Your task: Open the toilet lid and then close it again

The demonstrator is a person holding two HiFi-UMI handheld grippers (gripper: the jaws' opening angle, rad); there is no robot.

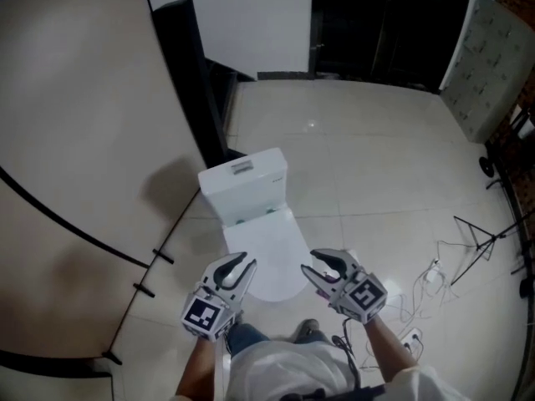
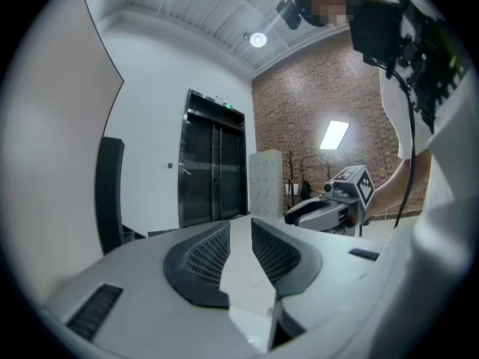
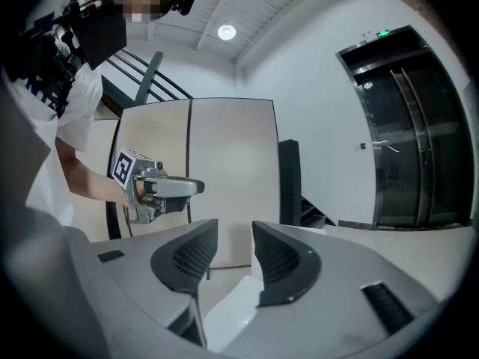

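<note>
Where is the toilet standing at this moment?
In the head view the toilet stands on the floor at centre, its tank near the black panel, its front end between the left gripper and the right gripper.

We stand on a pale, glossy tiled floor (image 1: 376,165). A curved beige wall (image 1: 75,140) rises at our left. Dark lift doors (image 2: 213,170) adjoin a brick wall (image 2: 314,118), round ceiling lights (image 2: 258,40) glow overhead, and loose cables (image 1: 430,278) trail nearby.
</note>
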